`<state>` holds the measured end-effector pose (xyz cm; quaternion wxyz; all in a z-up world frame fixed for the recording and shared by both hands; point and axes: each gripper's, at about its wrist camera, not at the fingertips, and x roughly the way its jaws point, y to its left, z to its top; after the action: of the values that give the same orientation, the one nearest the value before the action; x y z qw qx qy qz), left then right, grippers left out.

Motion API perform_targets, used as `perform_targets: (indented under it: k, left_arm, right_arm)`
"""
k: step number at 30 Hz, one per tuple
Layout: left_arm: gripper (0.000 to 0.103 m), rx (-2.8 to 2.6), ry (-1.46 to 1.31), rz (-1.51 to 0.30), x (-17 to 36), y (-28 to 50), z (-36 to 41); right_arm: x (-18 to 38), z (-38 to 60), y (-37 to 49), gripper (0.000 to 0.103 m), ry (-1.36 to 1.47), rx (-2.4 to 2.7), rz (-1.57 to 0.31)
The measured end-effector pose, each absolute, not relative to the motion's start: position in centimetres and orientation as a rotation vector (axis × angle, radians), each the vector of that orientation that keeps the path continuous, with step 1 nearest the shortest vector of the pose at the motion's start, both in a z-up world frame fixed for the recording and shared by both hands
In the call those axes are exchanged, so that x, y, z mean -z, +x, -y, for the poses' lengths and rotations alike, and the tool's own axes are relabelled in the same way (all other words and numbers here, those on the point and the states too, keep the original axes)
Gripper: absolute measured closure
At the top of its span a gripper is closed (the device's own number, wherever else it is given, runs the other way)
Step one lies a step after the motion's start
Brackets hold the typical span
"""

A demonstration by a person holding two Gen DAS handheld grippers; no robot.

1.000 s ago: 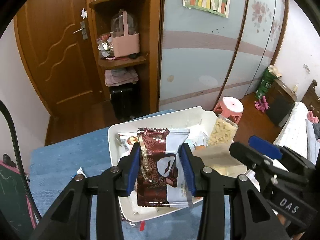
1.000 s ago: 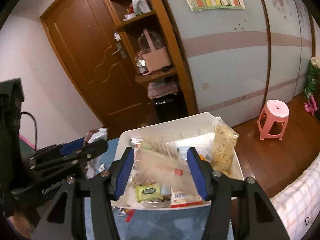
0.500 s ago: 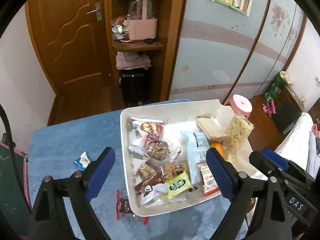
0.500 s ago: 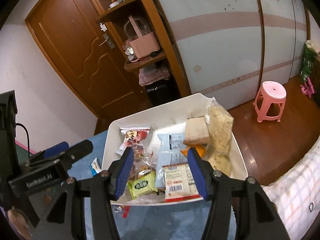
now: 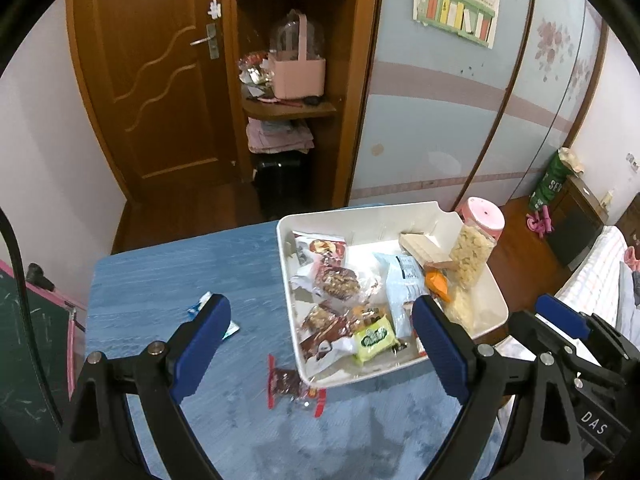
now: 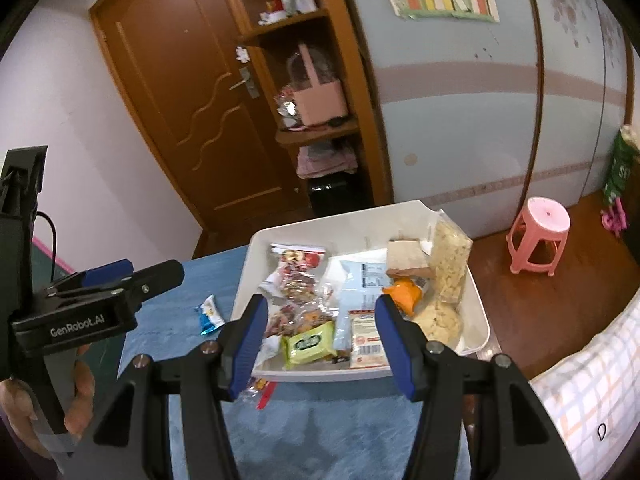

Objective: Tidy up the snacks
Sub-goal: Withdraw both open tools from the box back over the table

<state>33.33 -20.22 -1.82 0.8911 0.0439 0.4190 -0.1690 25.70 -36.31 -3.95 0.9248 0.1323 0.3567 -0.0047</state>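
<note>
2 handheld grippers hover above a blue table (image 5: 168,280), both spread wide and gripping nothing: the left gripper (image 5: 320,332) over the table's middle, the right gripper (image 6: 322,346) over the near rim of a white tray (image 5: 360,216). The tray holds a heap of snack packets, among them a green packet (image 6: 308,342) and a bag of pale puffs (image 5: 470,254). A red-ended wrapper (image 5: 290,386) lies partly under the tray's near corner; a small blue-and-white sachet (image 6: 210,312) lies apart on the table. A pink stool (image 6: 540,234) stands beyond.
</note>
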Motion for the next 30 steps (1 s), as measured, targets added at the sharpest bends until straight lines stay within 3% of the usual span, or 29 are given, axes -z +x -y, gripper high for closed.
perform_targets:
  k: [17, 30]
  left_arm:
    - [0.011, 0.29, 0.108, -0.779, -2.4, 24.7, 10.1]
    - [0.011, 0.15, 0.13, -0.78, -3.1, 27.7, 2.7]
  right_arm:
    - [0.5, 25.3, 20.3, 0.047, 0.096, -0.128, -0.692]
    - [0.3, 19.7, 21.2, 0.047, 0.011, -0.23, -0.703]
